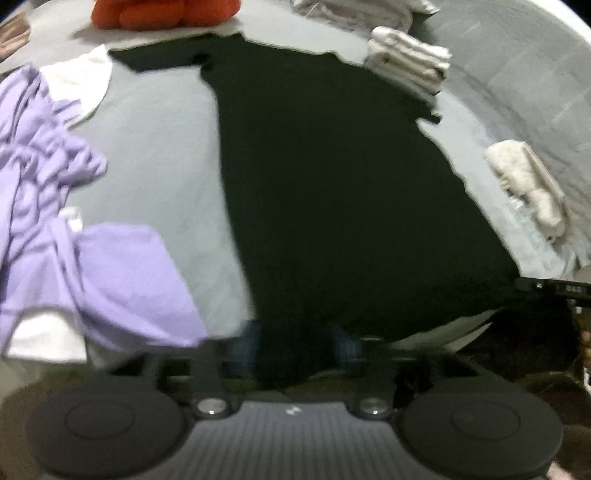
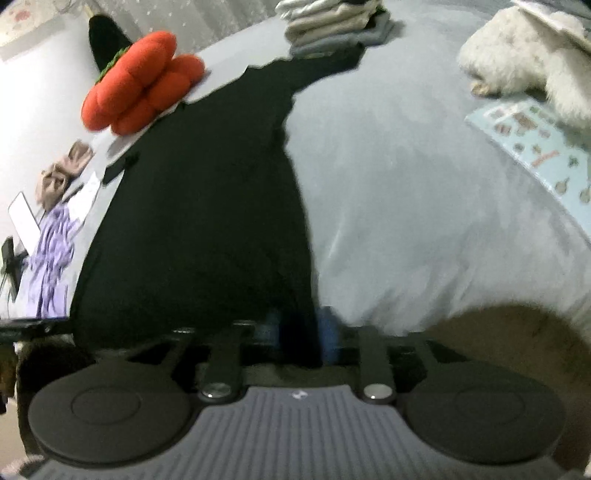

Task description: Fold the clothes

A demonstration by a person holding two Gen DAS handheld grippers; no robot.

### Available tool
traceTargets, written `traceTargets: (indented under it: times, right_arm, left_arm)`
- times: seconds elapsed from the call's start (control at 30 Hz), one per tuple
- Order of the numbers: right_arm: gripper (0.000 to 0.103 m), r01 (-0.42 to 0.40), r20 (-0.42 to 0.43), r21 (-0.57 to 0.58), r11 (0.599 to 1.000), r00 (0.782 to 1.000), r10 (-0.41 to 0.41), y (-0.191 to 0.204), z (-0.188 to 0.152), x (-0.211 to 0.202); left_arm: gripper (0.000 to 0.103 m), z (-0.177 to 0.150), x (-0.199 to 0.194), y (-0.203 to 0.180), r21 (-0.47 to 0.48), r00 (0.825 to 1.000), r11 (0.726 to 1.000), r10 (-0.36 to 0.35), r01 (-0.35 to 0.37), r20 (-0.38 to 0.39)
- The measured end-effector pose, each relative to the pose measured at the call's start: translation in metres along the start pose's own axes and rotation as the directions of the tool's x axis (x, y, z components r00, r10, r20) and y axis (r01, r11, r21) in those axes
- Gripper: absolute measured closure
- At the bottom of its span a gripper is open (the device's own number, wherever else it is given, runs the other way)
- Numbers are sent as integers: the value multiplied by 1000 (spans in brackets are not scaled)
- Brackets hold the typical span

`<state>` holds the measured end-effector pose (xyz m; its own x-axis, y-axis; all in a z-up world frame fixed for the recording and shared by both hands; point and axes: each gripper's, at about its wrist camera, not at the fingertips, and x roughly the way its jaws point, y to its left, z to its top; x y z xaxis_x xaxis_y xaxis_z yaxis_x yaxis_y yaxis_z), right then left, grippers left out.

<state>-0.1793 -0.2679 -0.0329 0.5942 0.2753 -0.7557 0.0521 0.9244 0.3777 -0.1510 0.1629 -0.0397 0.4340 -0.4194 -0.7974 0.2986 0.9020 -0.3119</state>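
Black shirt [image 1: 332,192] spread flat on grey bed [image 1: 159,155]. My left claw [image 1: 295,347] and right claw [image 2: 299,332] each clamped on shirt hem at near edge.

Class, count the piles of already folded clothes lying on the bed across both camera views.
2 for certain: a white folded stack beside the black shirt's right sleeve, and a beige-and-grey stack at the far edge. More may be hidden beyond the frame.

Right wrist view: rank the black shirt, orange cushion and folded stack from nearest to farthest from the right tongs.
1. Black shirt, at the right tongs.
2. Orange cushion, upper left.
3. Folded stack, top centre.
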Motion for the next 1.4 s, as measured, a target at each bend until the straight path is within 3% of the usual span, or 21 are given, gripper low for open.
traceTargets:
  times: [0.1,0.27,0.33,0.47,0.67,1.03,1.23,1.4]
  right_arm:
    - [51,-4,34,26,1000,999,3,-5,16,-2]
    - [51,-2,62,66,998,998,-2,-9,45,9]
    - [47,9,78,75,997,997,-15,-11,60,16]
    - [44,6,90,117,993,996,-17,-17,85,31]
    - [44,-20,99,190,982,995,1,-23,122,64]
    - [44,-69,144,300,951,989,26,-35,183,120]
    - [44,-76,189,146,986,981,48,-14,213,145]
    - [44,-76,223,14,997,972,71,3,239,166]
  left_arm:
    - [39,12,-3,1,10,999,1000,12,-12,29]
    - [28,37,4,-6,-1,996,1000,16,-16,85]
    - [20,49,10,-10,-4,993,999,53,-53,104]
    - [18,68,23,-15,-11,987,995,99,-99,125]
    - [18,103,51,-20,-43,988,996,79,-74,130]
    - [18,175,117,-44,-9,986,1000,22,-21,168]
    - [18,209,152,-51,-17,984,1000,-8,11,179]
    - [18,239,162,-37,29,976,999,24,-31,218]
